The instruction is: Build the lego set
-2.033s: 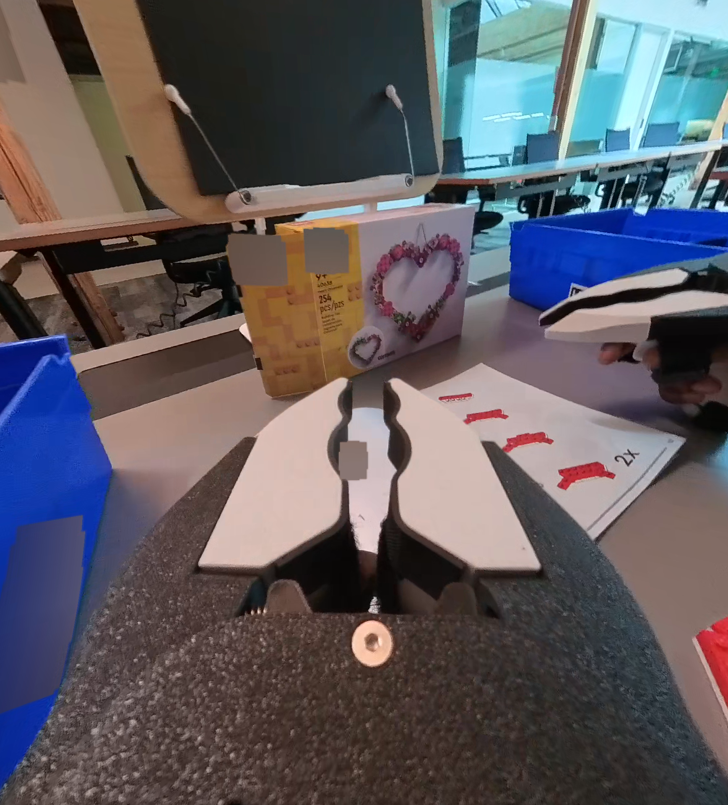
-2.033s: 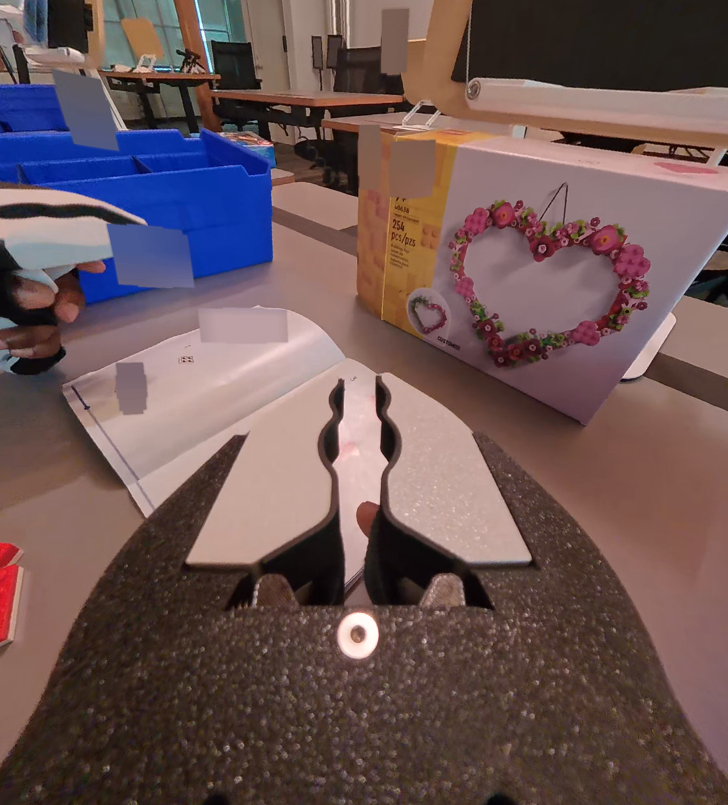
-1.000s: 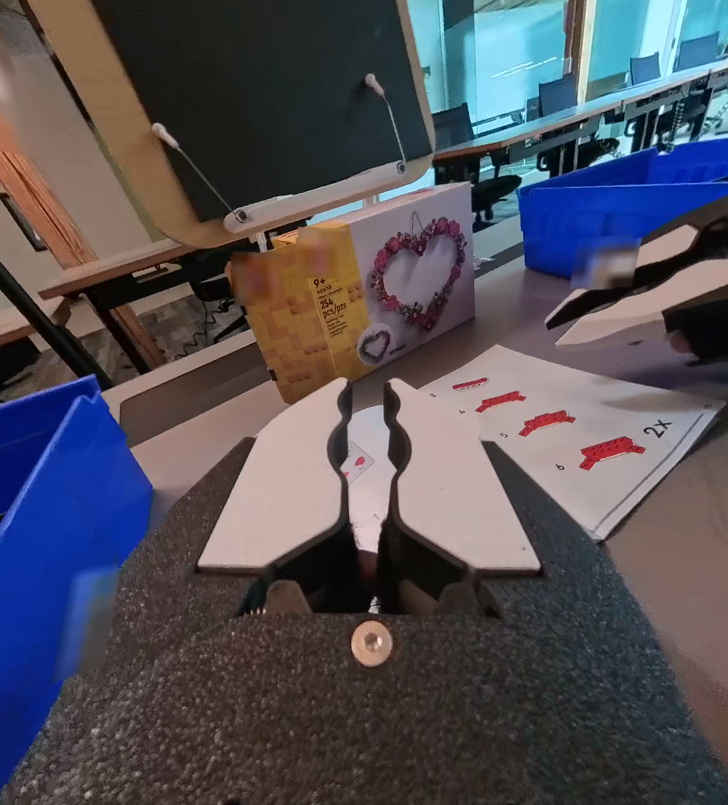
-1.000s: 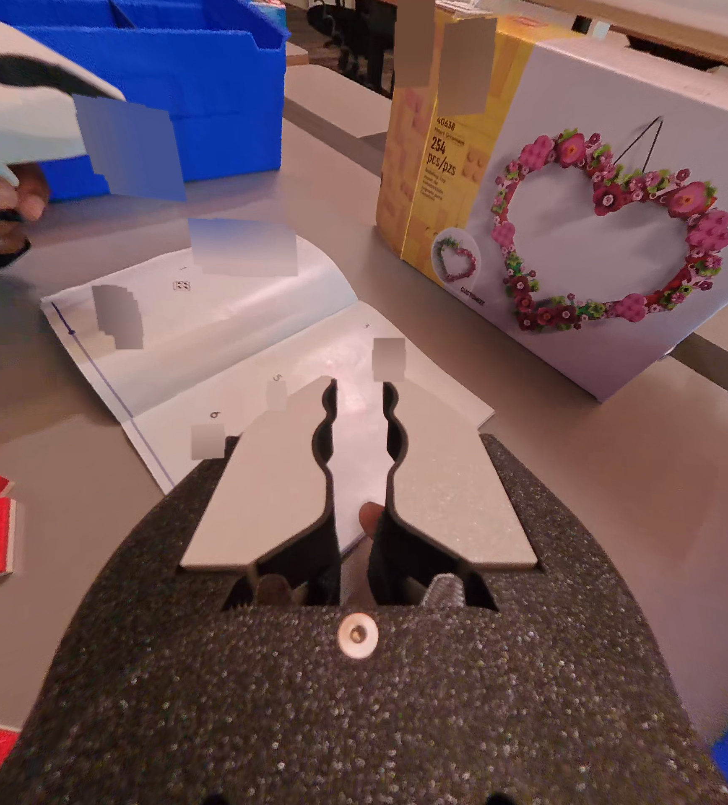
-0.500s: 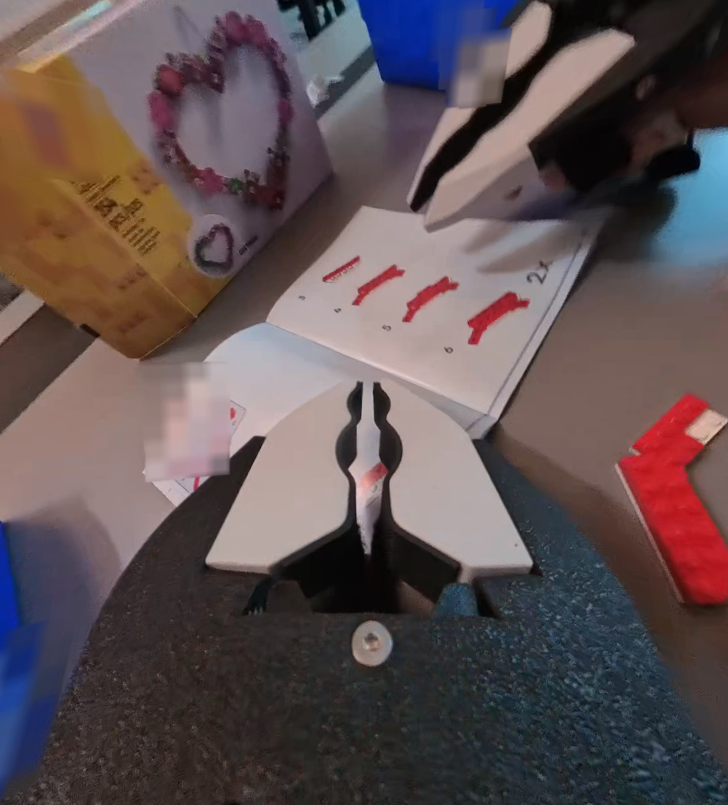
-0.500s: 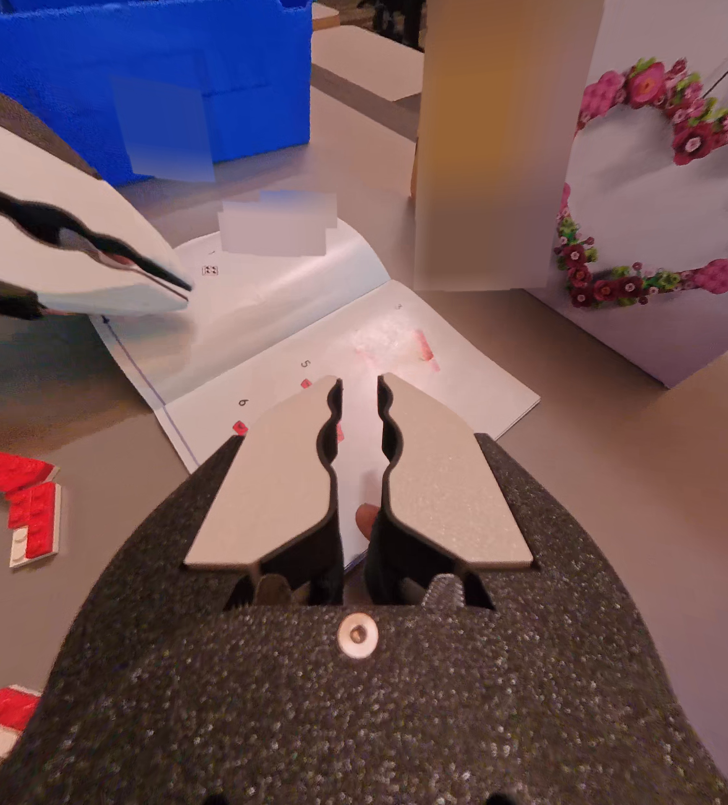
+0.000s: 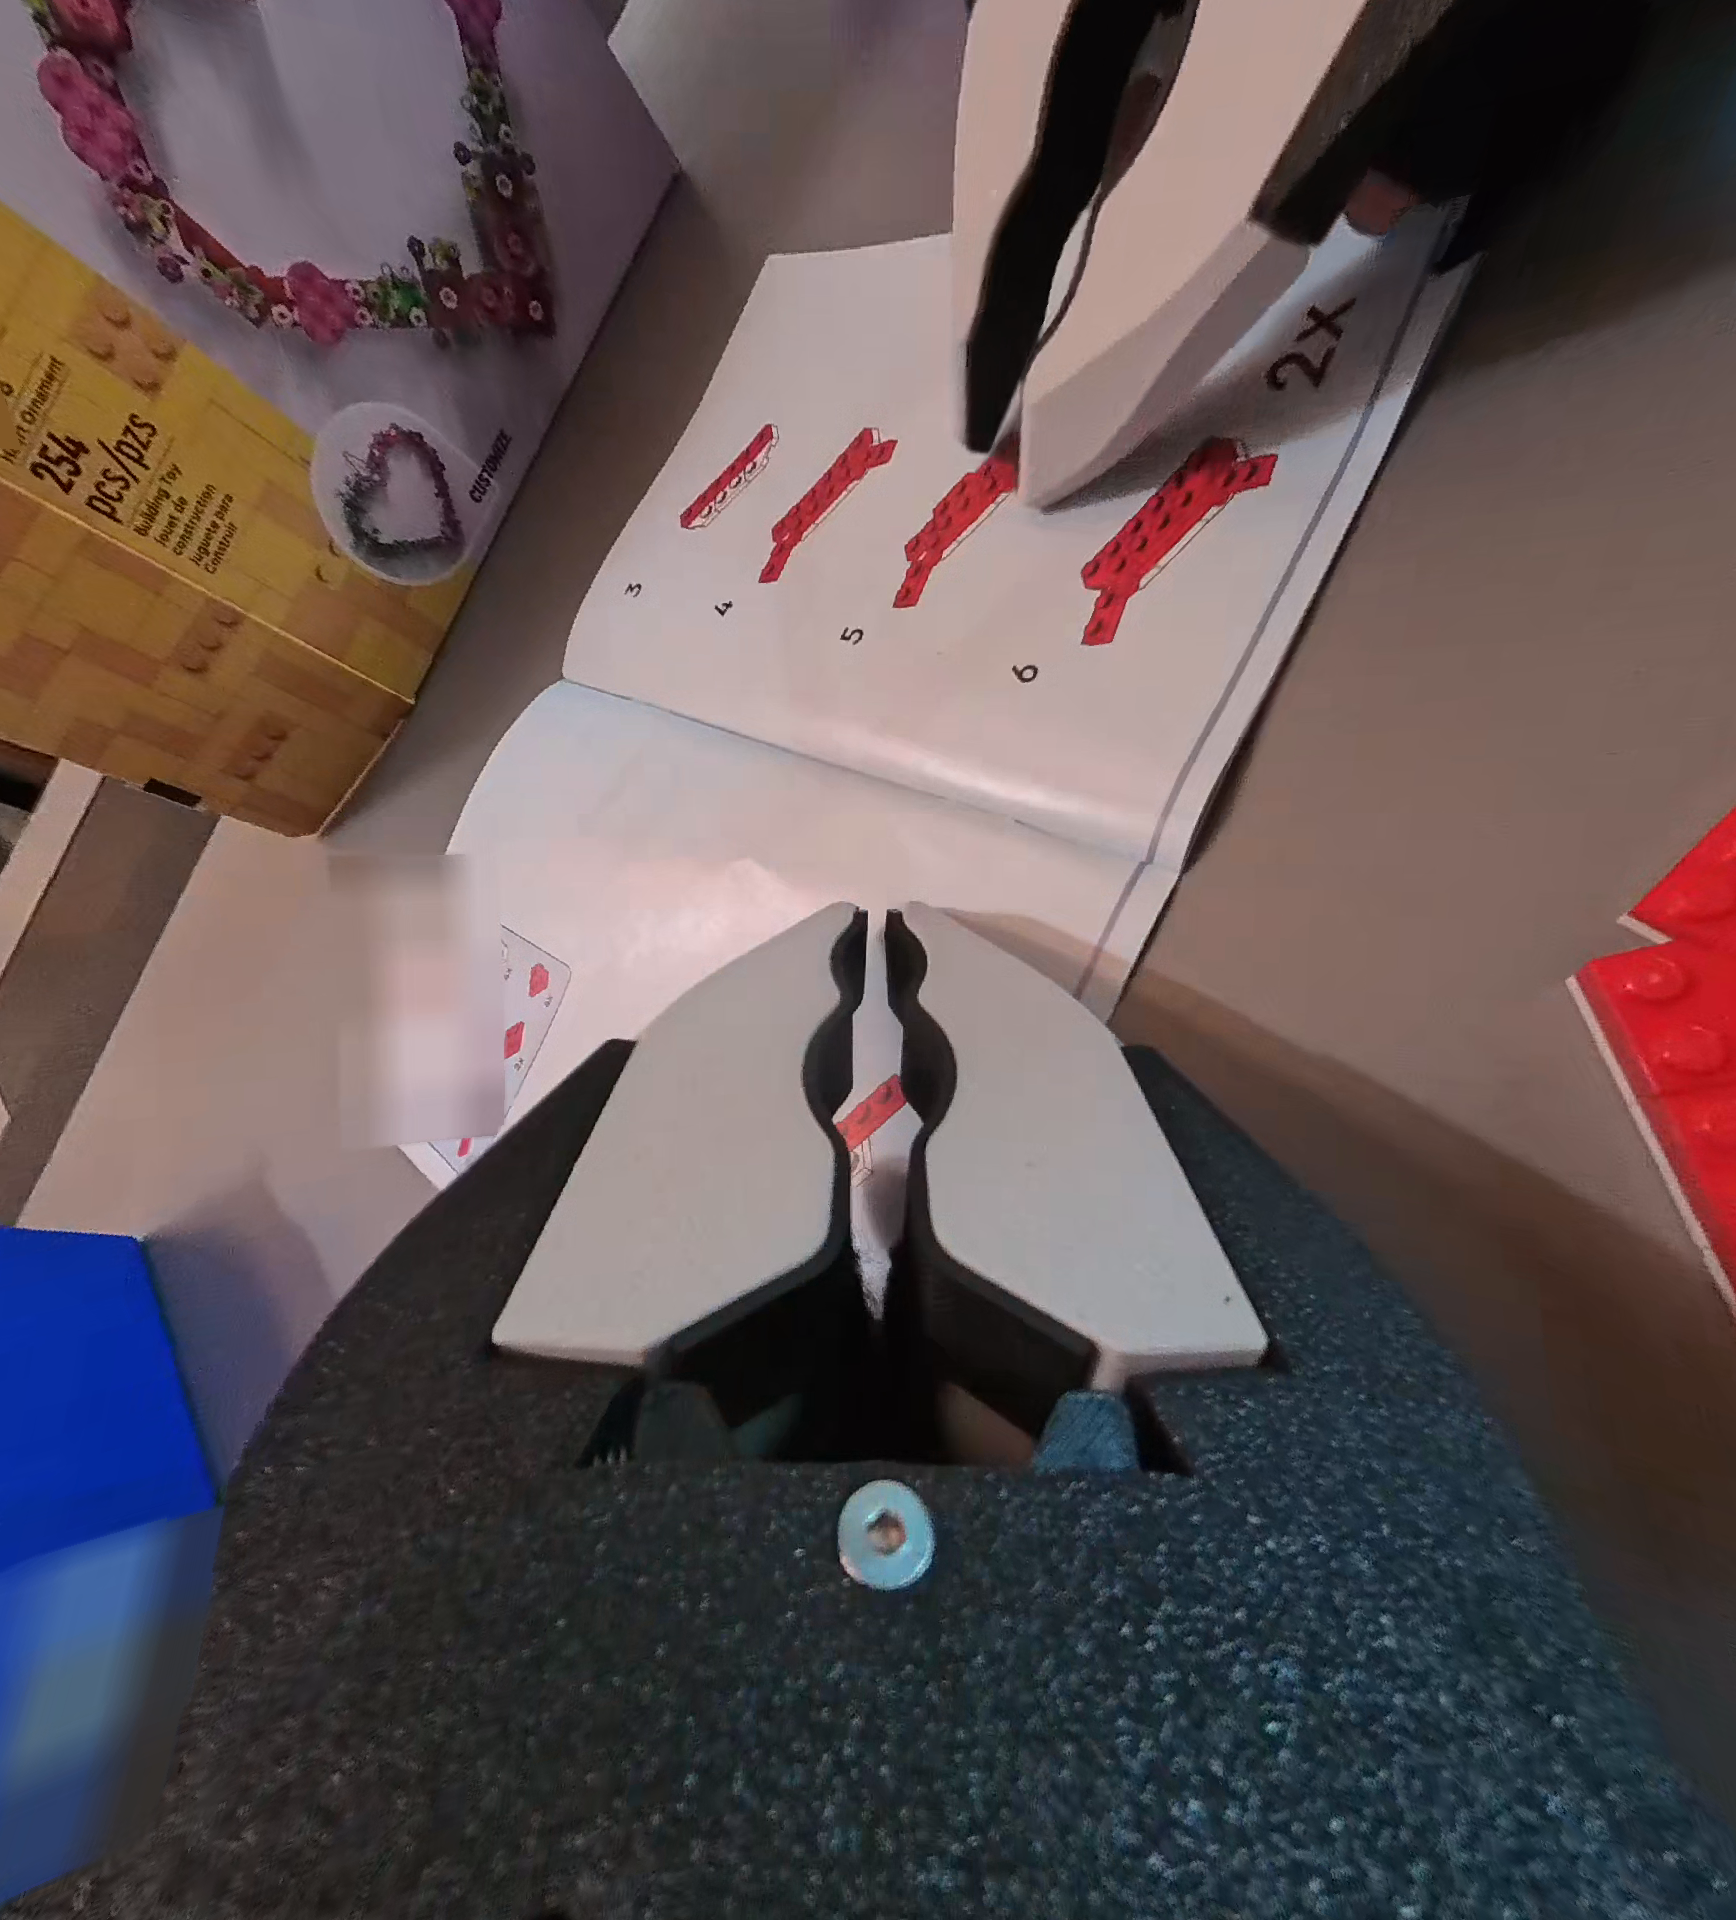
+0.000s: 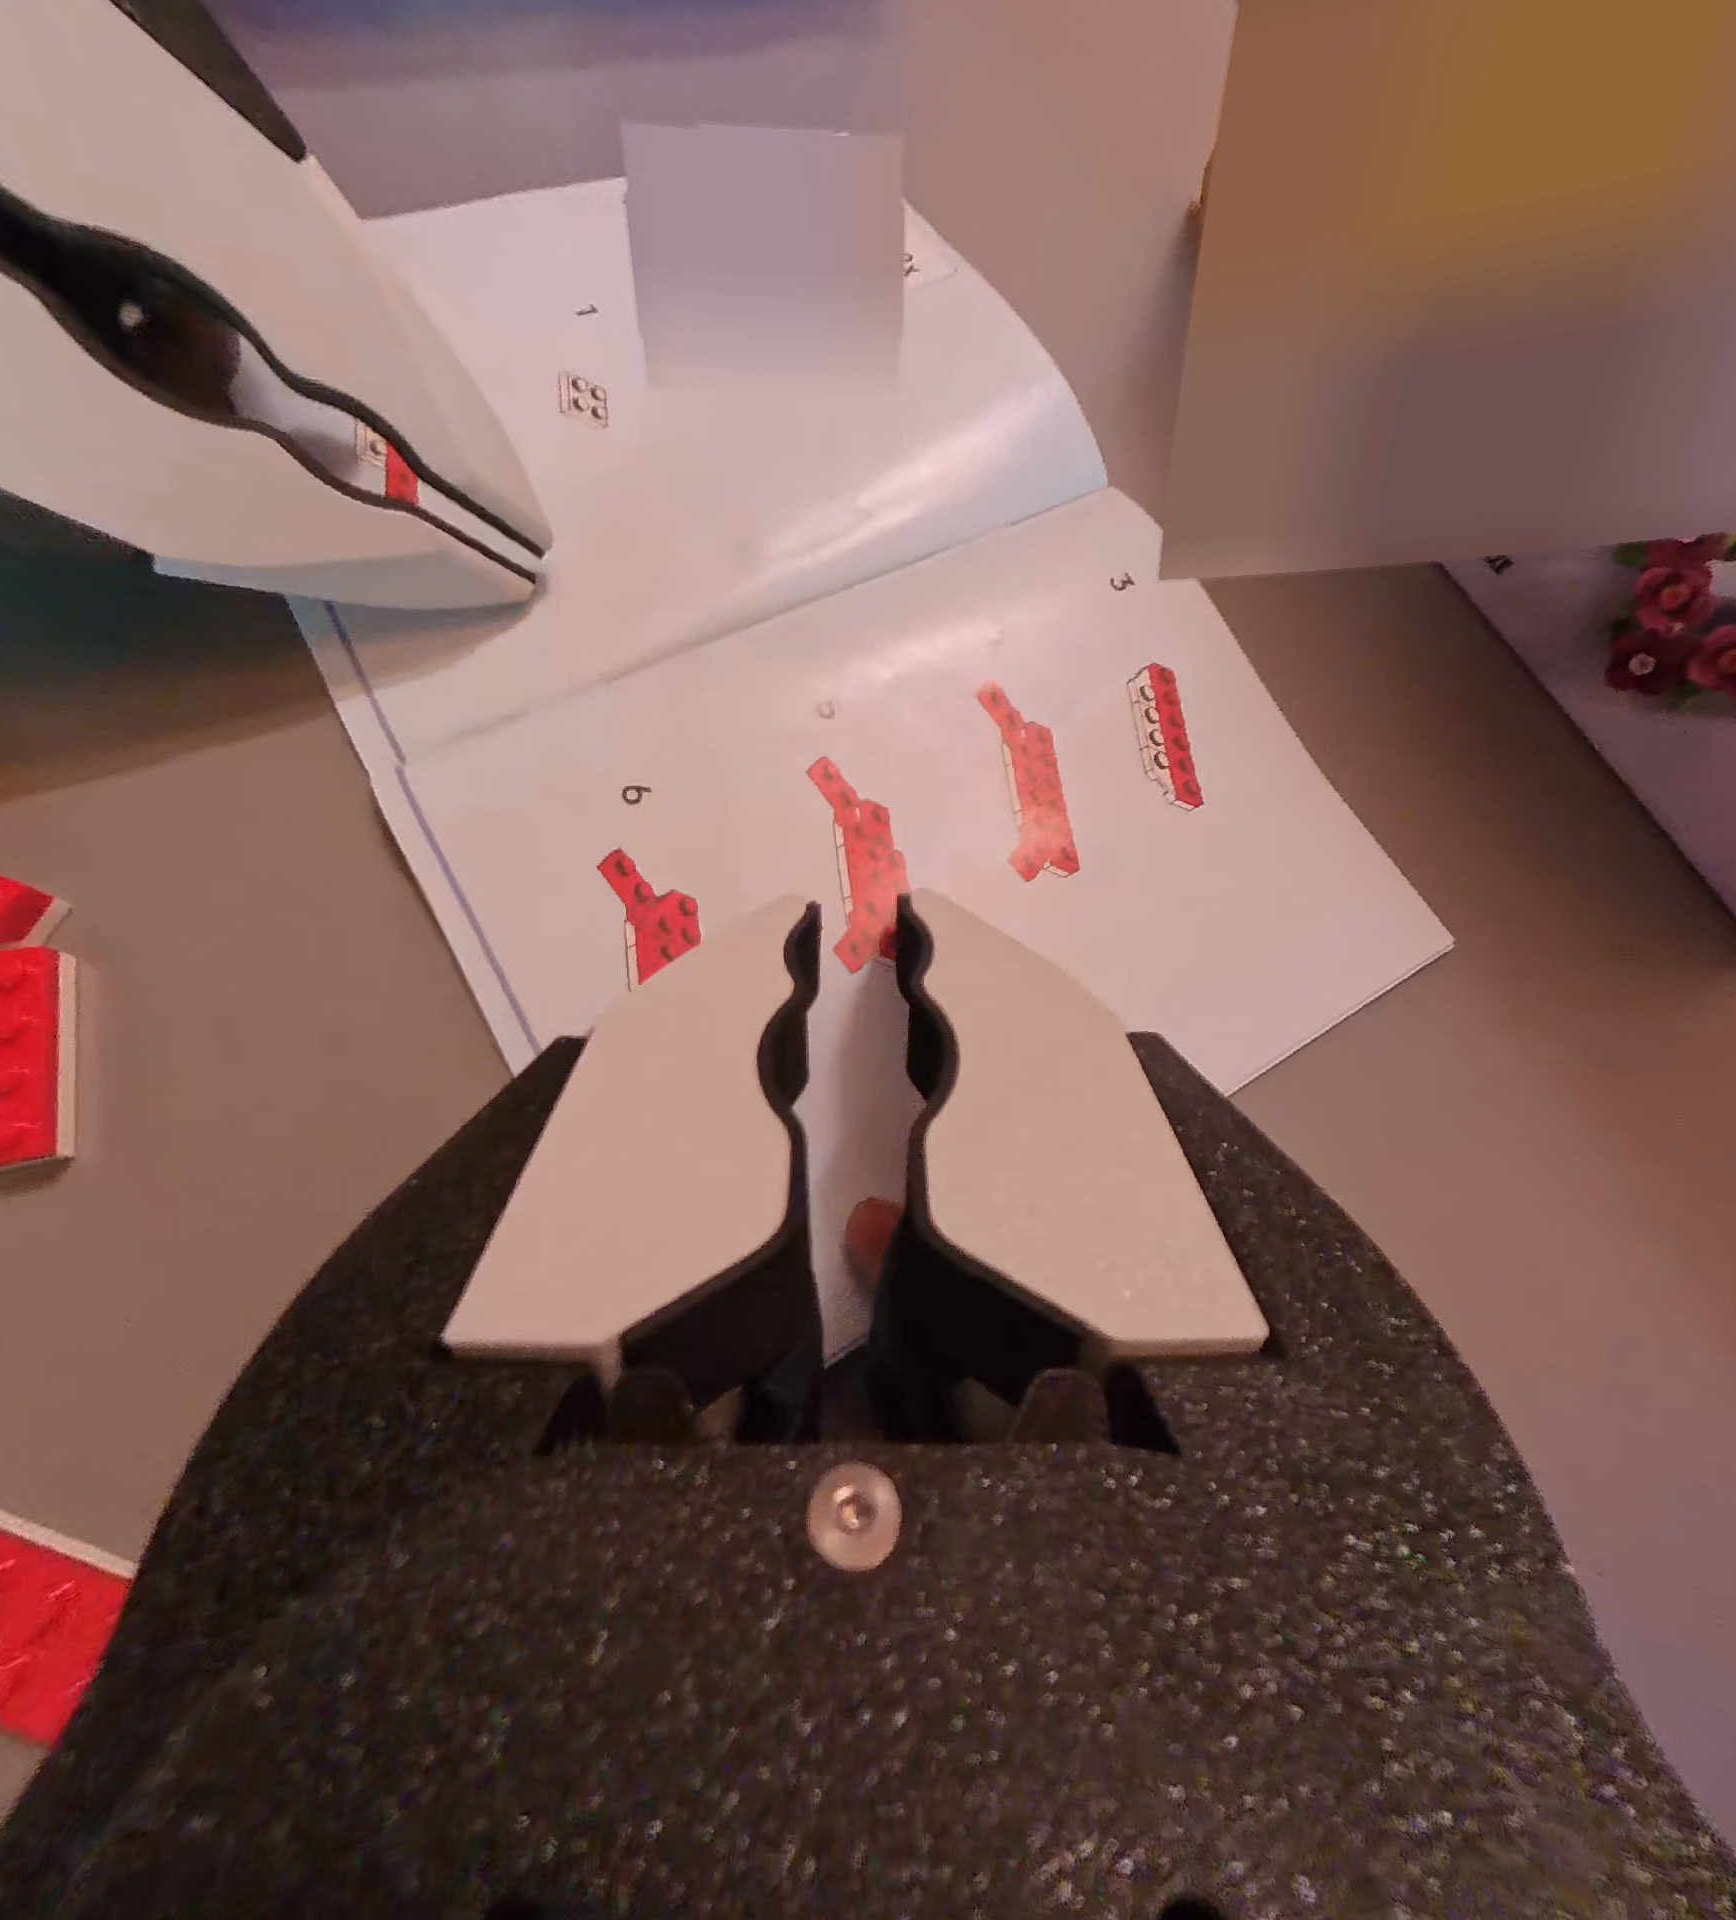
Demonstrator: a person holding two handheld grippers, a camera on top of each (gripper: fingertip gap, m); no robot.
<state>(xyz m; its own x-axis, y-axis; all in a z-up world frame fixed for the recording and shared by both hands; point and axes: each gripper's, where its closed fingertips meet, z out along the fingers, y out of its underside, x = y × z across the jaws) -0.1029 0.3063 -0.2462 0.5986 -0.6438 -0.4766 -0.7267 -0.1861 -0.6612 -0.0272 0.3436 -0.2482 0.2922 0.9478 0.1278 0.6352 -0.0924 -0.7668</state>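
Between your left gripper's [image 7: 874,914] fingers only a slit remained, and they held nothing; the page showed through the gap. Your right gripper's [image 8: 856,906] fingers stood a little wider, though narrow too, and were also empty. Both hung low over the open instruction booklet [image 8: 1207,935], the right one's tips down at the row of red step drawings; whether they touched the paper I could not tell.

Beside the booklet, flat on the grey table [image 8: 220,1195], lay the part-built red plate assemblies [image 8: 2,1029], with white plates showing at their edges. I judged them light, stiff and slick, and so thin that you would need to pinch them across their side edges, or lift one corner first. The booklet was limp paper and would slide under a push.

Farther off stood the set's box [image 7: 168,582], yellow on one face and pale on the other, bearing a picture of a flowered heart. It carried printed text, and the booklet numbered steps; I leave both unquoted. A blue bin [image 7: 22,1403] sat at your left.
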